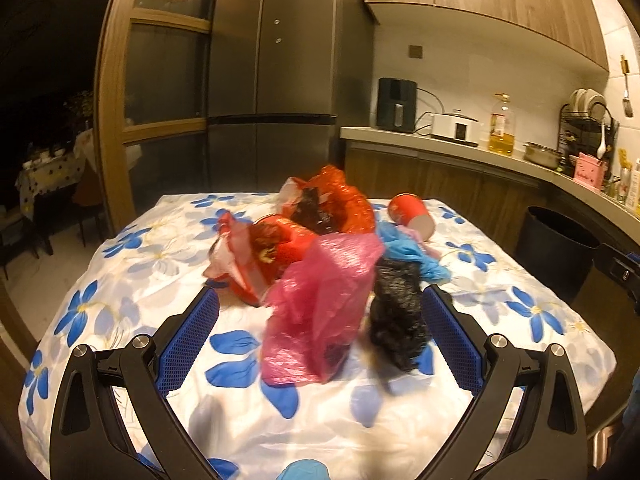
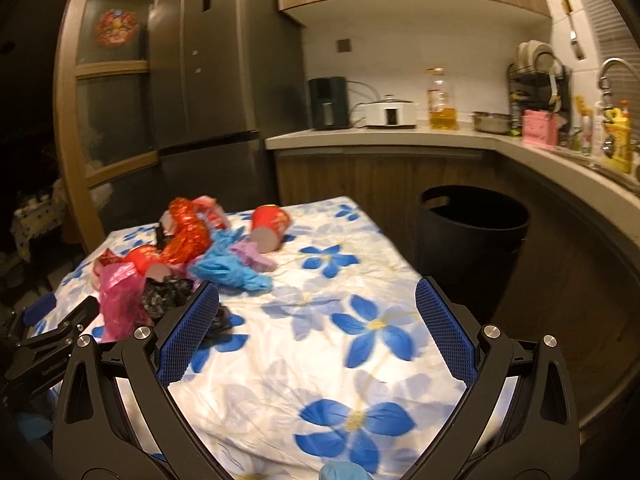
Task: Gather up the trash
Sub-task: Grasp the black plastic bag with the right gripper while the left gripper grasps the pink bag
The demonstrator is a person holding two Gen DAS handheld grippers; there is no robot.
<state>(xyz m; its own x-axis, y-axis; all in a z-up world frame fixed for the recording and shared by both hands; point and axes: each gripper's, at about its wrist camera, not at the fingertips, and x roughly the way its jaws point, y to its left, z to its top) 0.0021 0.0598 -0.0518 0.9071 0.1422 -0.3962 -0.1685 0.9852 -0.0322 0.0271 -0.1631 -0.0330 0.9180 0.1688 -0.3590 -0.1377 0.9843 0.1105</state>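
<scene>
A heap of trash lies on the flowered tablecloth. A pink plastic bag and a black crumpled bag lie between the open fingers of my left gripper, which holds nothing. Behind them are a red cup on its side, an orange-red bag, a blue glove and a second red cup. My right gripper is open and empty over the bare cloth, right of the heap; the blue glove and red cup lie ahead of it.
A black bin stands on the floor right of the table, also in the left wrist view. Behind are a grey fridge and a counter with appliances, an oil bottle and a dish rack.
</scene>
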